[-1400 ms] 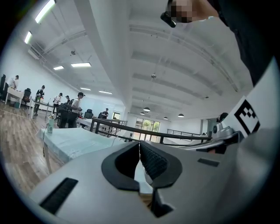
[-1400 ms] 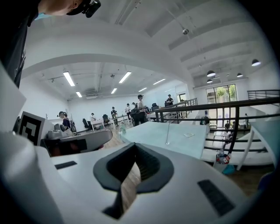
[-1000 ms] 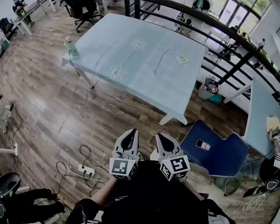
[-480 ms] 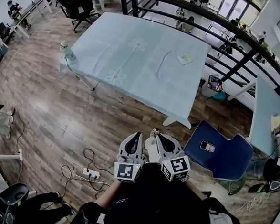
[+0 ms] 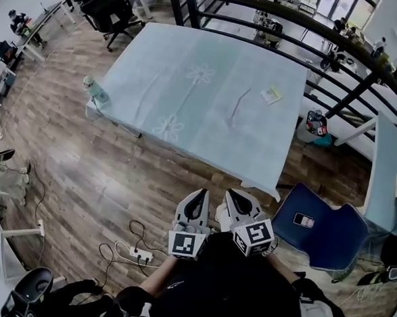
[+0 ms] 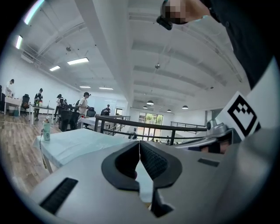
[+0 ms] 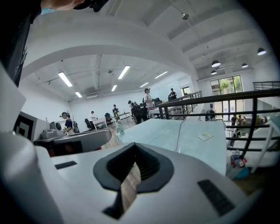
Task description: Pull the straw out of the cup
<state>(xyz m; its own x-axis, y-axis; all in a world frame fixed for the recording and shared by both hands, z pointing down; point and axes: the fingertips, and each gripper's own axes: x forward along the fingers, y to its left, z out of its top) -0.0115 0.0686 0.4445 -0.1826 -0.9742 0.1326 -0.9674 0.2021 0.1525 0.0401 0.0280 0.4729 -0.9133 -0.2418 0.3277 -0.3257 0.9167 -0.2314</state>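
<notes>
A small clear cup (image 5: pixel 89 84) with a greenish tint stands at the far left corner of the table with the light blue cloth (image 5: pixel 189 99). It also shows small in the left gripper view, the cup (image 6: pixel 46 130) upright at the table's corner. The straw is too small to make out. My left gripper (image 5: pixel 197 195) and right gripper (image 5: pixel 240 195) hang side by side over the wooden floor, well short of the table's near edge. Both are shut and empty: left jaws (image 6: pixel 139 143) meet, right jaws (image 7: pixel 134 147) meet.
A blue chair (image 5: pixel 326 228) with a phone on it stands to the right of me. A power strip with cables (image 5: pixel 139 254) lies on the floor at left. A small paper (image 5: pixel 271 94) lies on the cloth. A dark railing (image 5: pixel 316 30) runs behind the table.
The table has come closer and sits lower in the head view as I walk toward it. Both grippers travel along with me, still shut and side by side.
</notes>
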